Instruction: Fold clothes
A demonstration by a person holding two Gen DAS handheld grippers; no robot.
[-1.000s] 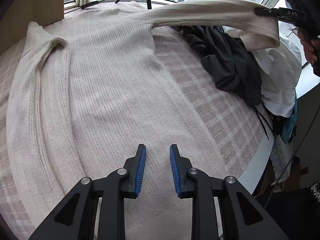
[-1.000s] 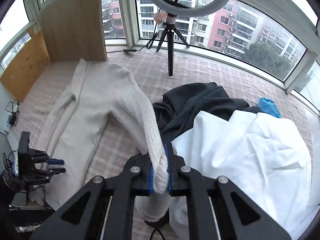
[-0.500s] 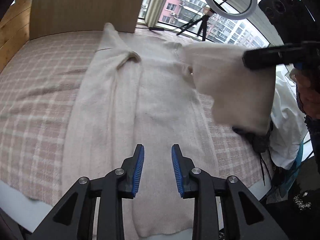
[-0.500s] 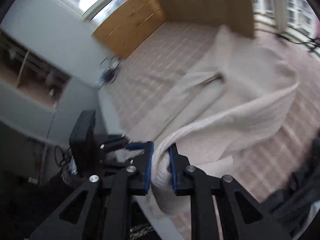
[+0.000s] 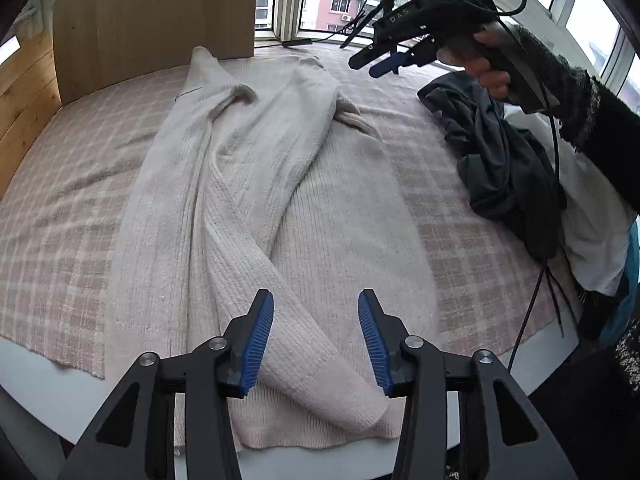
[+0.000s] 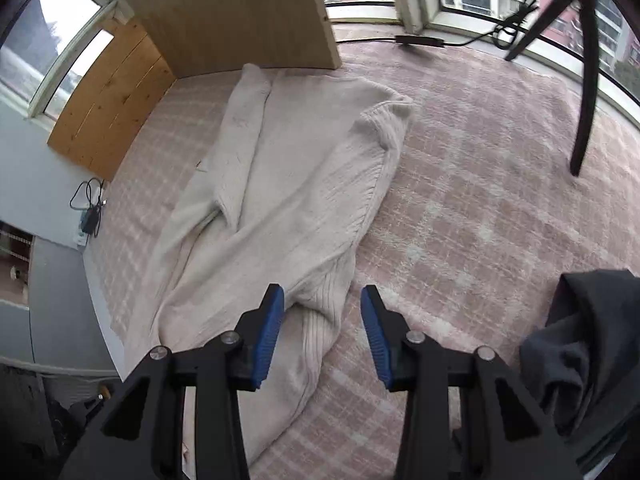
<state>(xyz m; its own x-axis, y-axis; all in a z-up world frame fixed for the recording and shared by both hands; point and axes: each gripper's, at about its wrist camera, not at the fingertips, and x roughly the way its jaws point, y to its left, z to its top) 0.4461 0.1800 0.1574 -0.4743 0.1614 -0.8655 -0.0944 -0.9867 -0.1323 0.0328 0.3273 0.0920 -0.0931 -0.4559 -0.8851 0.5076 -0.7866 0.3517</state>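
The cream sweater's (image 5: 256, 184) folded sleeve (image 5: 280, 280) runs lower-centre to upper-centre between the left gripper's (image 5: 316, 338) opening, empty jaws; the right gripper (image 6: 322, 334) is opening too

The left gripper (image 5: 316, 334) is matte black, with two angular linkage arms, each carrying round silver screws, and ribbed blue pads on the inner faces of its fingers (image 5: 258, 340). The right gripper (image 6: 322, 334) is built alike: black arms, silver screws, blue ribbed pads. In the left wrist view, at one o'clock, its black body bears white letters "DAS", with black cables looping from it. The person's sleeve (image 5: 576, 92) is dark, fuzzy knit with a grey-flecked cuff.
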